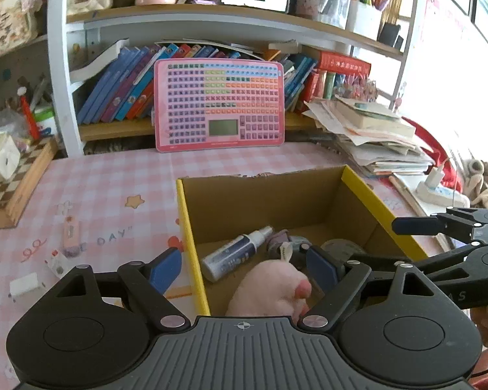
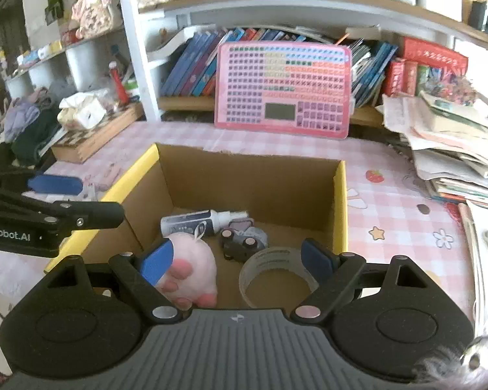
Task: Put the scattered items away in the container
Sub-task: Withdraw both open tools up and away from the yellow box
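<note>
Pink plush paw (image 2: 192, 273) lies boxed between the spread right claw (image 2: 237, 261).

Cardboard box (image 2: 253, 178) open on top; far half of floor bare. Near half crowded: spray bottle (image 2: 198, 221), pink plush paw (image 2: 195, 260), tape roll (image 2: 276, 271), dark toy car (image 2: 242, 243). Paper stack (image 2: 455, 149) crowds desk (image 2: 400, 208) right of box; chessboard box (image 2: 94, 139) left.

Box (image 2: 340, 201) brown, yellow-edged — plush paw (image 2: 195, 260) pink — tablecloth (image 2: 390, 201) pink-white check — spray bottle (image 2: 192, 222) white-navy.
</note>
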`<state>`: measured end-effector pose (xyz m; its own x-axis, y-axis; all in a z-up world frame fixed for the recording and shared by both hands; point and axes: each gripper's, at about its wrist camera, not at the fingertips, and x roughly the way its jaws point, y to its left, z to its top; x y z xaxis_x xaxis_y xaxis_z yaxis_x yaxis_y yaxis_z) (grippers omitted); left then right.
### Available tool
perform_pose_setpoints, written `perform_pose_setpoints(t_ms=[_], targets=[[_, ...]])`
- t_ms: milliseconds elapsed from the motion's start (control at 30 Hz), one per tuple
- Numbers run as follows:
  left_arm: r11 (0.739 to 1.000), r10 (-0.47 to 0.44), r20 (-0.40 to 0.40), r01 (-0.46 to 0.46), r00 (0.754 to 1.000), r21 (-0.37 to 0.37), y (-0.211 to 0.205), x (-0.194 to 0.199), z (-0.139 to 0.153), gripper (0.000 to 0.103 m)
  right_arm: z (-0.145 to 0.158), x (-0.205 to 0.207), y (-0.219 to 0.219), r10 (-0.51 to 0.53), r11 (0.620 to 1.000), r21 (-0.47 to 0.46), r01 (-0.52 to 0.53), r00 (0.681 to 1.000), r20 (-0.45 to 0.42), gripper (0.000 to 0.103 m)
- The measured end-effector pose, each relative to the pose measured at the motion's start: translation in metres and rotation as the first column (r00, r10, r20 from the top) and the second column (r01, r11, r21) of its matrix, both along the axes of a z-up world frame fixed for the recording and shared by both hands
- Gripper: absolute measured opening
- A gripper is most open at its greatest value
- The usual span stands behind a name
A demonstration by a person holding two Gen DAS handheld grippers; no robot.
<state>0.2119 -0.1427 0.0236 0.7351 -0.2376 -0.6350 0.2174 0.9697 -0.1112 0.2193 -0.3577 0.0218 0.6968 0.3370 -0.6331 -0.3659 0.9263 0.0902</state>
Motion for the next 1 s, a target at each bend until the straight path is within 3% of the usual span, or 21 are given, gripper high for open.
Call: perform_pose_setpoints(t_ms=[533, 1000], targets=[[0.997, -0.067, 0.019, 0.068, 0.998, -0.036, 0.031, -0.040, 0.003, 0.087, 0.014, -0.068, 0.026, -0.195, 0.977, -0.058, 0.205, 0.970, 0.145, 0.085], [0.985, -0.163, 0.025, 0.165, 0.986, -0.046, 0.067, -0.077, 0.005, 0.087, 0.014, -0.130, 0.056, -0.366, 0.924, -0.055, 0.377, 0.918, 0.154, 0.085]])
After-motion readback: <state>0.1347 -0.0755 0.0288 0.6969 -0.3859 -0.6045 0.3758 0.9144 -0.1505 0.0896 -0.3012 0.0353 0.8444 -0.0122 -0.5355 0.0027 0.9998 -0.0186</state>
